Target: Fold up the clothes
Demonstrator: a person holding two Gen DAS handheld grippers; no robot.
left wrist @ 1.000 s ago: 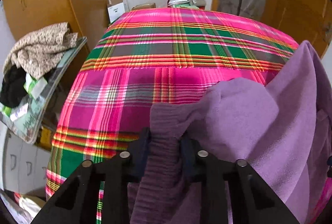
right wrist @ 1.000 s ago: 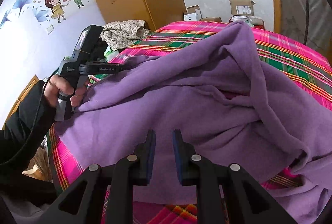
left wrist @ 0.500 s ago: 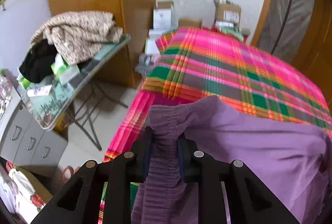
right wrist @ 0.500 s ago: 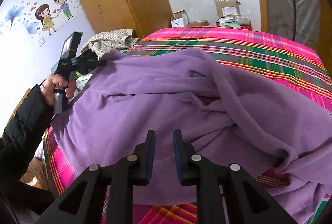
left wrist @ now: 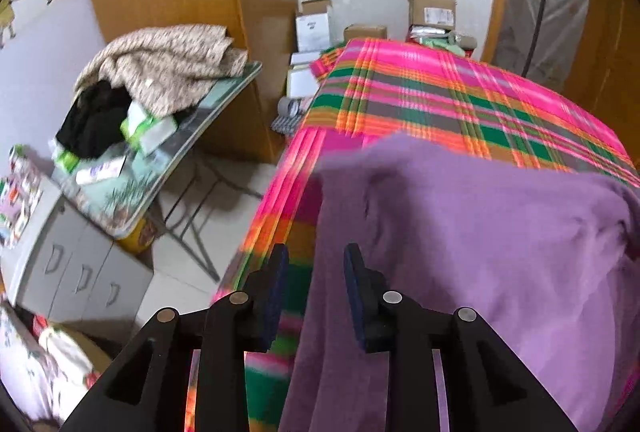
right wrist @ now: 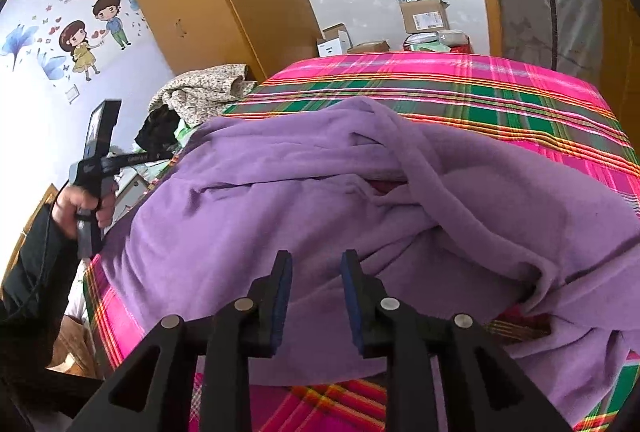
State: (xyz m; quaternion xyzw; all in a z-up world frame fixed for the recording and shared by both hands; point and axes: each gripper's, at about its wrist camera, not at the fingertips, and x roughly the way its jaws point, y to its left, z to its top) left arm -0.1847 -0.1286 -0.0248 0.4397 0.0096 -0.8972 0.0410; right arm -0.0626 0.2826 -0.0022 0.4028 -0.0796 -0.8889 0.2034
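**Both grippers letting go over the bed**

My left gripper is opening, its jaws apart, with the edge of the soft purple fleece garment hanging in the gap but not pinched. My right gripper is opening too, its dark pads clear of the cloth below. The garment lies rumpled across the pink-and-green plaid bedspread, one side draped over the bed's left edge (where my left hand holds its tool).
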